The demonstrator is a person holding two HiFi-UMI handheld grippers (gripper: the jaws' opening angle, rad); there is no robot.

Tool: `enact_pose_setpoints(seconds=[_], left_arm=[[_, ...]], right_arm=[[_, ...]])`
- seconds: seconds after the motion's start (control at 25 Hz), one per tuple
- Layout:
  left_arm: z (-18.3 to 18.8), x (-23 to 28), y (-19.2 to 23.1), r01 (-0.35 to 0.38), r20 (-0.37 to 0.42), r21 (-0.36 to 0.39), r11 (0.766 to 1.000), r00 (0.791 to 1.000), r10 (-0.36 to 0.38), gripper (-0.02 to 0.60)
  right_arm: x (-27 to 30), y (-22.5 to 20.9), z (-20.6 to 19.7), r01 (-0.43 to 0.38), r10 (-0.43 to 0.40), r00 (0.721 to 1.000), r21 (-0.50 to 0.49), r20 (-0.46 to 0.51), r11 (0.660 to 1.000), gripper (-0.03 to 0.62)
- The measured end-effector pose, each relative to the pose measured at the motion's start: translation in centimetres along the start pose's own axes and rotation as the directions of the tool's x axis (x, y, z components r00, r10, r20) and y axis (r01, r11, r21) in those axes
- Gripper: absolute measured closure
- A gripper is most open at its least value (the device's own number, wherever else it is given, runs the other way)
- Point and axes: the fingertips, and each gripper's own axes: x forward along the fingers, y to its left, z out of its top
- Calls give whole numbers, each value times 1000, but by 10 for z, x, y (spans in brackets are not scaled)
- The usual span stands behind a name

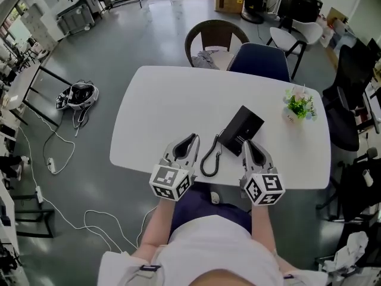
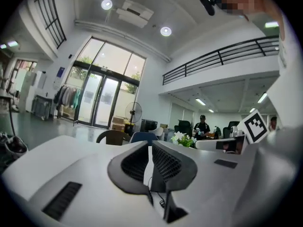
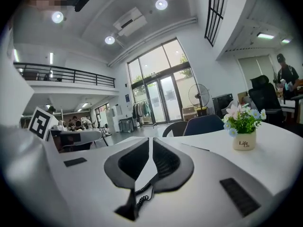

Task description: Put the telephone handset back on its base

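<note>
A black telephone (image 1: 241, 128) lies on the white table (image 1: 161, 112), right of the middle, and its coiled cord (image 1: 209, 155) loops toward the near edge. I cannot make out the handset apart from the base. My left gripper (image 1: 189, 139) hovers over the near edge, left of the cord, with its jaws close together and empty (image 2: 150, 148). My right gripper (image 1: 247, 145) sits just in front of the telephone's near corner, jaws also together with nothing between them (image 3: 151, 140). A bit of cord (image 3: 141, 196) shows below the right jaws.
A small pot of flowers (image 1: 297, 106) stands at the table's right end. Behind the table are a brown wicker chair (image 1: 214, 40) and a blue chair (image 1: 259, 61). A bag (image 1: 77, 95) and loose cables lie on the floor to the left.
</note>
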Motion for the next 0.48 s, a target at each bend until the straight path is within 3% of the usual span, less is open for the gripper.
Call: enact_pose_setpoints(seconds=[0.16, 0.48], left_arm=[[-6, -9, 3, -69, -14, 72, 995, 997, 71, 566], [-21, -13, 10, -88, -75, 50, 995, 993, 92, 566]], right_arm=[[-3, 1, 3, 18, -18, 1000, -21, 13, 1000, 548], [-6, -2, -4, 44, -44, 999, -34, -10, 998, 549]])
